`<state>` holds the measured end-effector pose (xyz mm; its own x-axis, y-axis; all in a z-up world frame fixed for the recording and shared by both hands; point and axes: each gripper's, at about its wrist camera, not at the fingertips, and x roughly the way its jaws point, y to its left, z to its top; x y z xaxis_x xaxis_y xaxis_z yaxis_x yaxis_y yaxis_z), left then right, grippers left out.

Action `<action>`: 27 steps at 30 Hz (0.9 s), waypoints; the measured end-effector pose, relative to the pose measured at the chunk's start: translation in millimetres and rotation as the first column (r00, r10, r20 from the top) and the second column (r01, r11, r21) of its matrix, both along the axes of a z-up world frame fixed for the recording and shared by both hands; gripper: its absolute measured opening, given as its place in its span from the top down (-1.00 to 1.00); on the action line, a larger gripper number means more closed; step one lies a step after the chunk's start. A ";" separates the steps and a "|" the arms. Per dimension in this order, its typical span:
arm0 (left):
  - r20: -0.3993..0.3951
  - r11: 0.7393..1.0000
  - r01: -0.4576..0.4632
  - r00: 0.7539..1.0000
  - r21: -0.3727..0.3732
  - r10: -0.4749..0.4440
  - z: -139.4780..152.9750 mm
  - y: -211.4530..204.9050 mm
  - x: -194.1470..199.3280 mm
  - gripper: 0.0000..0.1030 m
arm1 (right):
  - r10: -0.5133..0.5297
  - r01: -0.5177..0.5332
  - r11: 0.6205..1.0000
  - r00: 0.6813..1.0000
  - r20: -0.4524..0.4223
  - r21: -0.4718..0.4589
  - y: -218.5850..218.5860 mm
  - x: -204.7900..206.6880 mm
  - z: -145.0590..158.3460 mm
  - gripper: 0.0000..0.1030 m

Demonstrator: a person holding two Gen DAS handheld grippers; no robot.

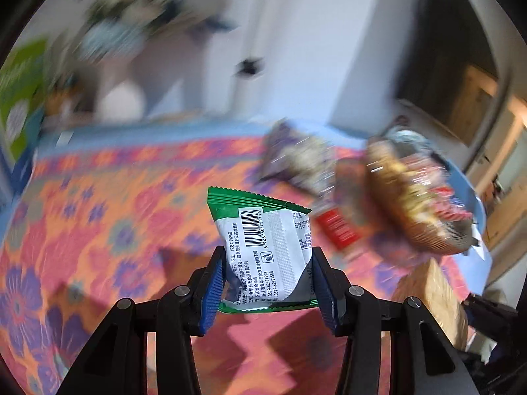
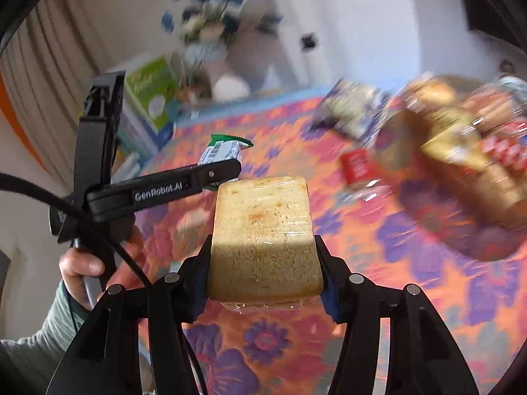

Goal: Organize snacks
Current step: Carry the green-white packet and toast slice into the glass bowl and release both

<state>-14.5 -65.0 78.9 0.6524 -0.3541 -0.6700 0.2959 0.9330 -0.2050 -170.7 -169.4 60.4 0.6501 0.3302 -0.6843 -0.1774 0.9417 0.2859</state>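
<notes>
Currently, the green-and-white snack packet (image 1: 266,250) is clamped between the blue pads (image 1: 212,291) of the left gripper (image 1: 267,283), barcode side facing the camera, held clear above the floral tablecloth (image 1: 98,230). The plastic-wrapped bread block (image 2: 263,240) is clenched in the right gripper (image 2: 265,273), both jaws pressing its sides, likewise above the tablecloth. In the right wrist view, the left gripper (image 2: 230,164) appears left of the bread block, carried by a hand (image 2: 95,263) in a grey-green sleeve (image 2: 36,339).

Beyond the snack packet and to its right, a woven basket (image 1: 408,217) holds mixed snacks; motion blur prevents identifying them. A red packet (image 1: 336,230) lies just beside the basket, and what appears to be a purple snack bag (image 1: 296,161) lies behind it. A green box (image 1: 19,95) stands at the tablecloth's far left edge.
</notes>
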 end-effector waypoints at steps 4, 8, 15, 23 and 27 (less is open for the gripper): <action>0.042 0.995 0.099 0.994 0.006 -0.099 28.9 -52.7 11.4 0.07 | -0.107 0.107 0.994 0.987 0.116 0.010 -47.8 -11.5 41.3 -0.04; 0.039 0.984 0.178 0.983 -0.010 -0.177 40.2 -106.2 34.3 0.07 | -0.248 0.250 0.968 0.952 0.182 0.010 -101.1 -9.5 66.4 -0.04; 0.025 0.962 0.268 0.963 -0.053 -0.267 43.9 -174.6 71.5 0.07 | -0.486 0.491 0.871 0.853 0.190 0.023 -194.7 23.6 85.1 -0.04; 0.054 0.943 0.331 0.943 -0.037 -0.329 51.9 -215.5 95.3 -0.47 | -0.572 0.572 0.819 0.805 0.156 0.047 -245.9 59.8 79.8 -0.26; 0.057 0.956 0.292 0.955 -0.027 -0.290 50.8 -194.6 99.9 -0.59 | -0.573 0.571 0.819 0.812 0.110 0.050 -254.0 56.6 71.2 -0.26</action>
<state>85.3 -259.5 129.6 0.5509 -0.5561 -0.6223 0.5648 0.7974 -0.2126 -114.1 -423.4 131.6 0.7977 -0.1171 -0.5916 0.3599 0.8796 0.3112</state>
